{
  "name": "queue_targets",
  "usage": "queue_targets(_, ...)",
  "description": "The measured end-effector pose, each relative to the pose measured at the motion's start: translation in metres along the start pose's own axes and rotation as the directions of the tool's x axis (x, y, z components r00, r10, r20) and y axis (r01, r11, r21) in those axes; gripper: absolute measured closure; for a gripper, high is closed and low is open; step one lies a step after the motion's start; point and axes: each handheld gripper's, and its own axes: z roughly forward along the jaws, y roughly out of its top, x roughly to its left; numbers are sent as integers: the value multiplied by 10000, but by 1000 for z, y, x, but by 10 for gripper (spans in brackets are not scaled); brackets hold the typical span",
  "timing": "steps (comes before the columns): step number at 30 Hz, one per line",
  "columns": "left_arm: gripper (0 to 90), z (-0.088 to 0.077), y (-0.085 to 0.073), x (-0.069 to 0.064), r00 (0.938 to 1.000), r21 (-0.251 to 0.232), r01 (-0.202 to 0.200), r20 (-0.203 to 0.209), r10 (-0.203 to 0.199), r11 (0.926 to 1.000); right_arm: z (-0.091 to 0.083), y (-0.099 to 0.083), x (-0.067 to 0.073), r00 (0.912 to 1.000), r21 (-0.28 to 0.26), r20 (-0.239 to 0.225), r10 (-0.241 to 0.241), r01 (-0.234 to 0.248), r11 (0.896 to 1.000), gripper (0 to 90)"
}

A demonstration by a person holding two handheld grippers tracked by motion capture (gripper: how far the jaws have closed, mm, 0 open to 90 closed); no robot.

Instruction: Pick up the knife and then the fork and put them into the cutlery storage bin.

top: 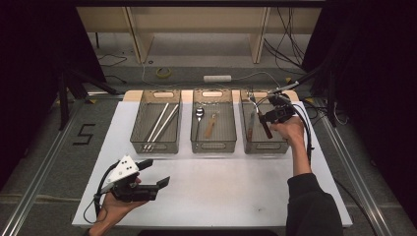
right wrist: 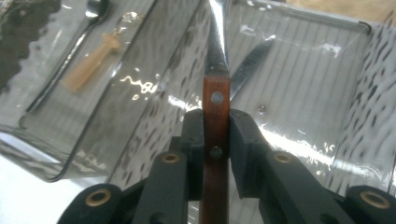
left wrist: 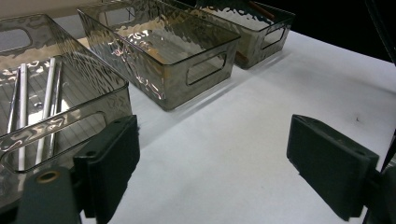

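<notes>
A wooden-handled knife (right wrist: 216, 107) is clamped by the right gripper (right wrist: 216, 140) over the bin (top: 282, 146) at the table's far right corner. It is judged stiff and light, its blade probably slippery, so the riveted handle is best gripped. The left gripper (left wrist: 212, 163) is held apart

— What carries everything here?
— A desk (top: 211, 191) with a white top, standing on a grey floor (top: 44, 147).
— And what sits straight on it?
— Three see-through bins in a row along the far side: the left bin (top: 156, 146), the middle bin (top: 213, 146) and the right bin (top: 268, 147), close to each other but apart, each with cut-out handles at its ends.
— Anything else on the top?
— The near half is bare white surface, apart from a tiny dark speck (top: 260, 210) near the front edge.
</notes>
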Motion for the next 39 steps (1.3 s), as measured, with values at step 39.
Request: queue_targets(39, 167, 0, 0, -1, 10000, 62, -38, 2, 38, 10000, 13, -14, 2, 9986, -96, -488, 199, -204, 9997, 565)
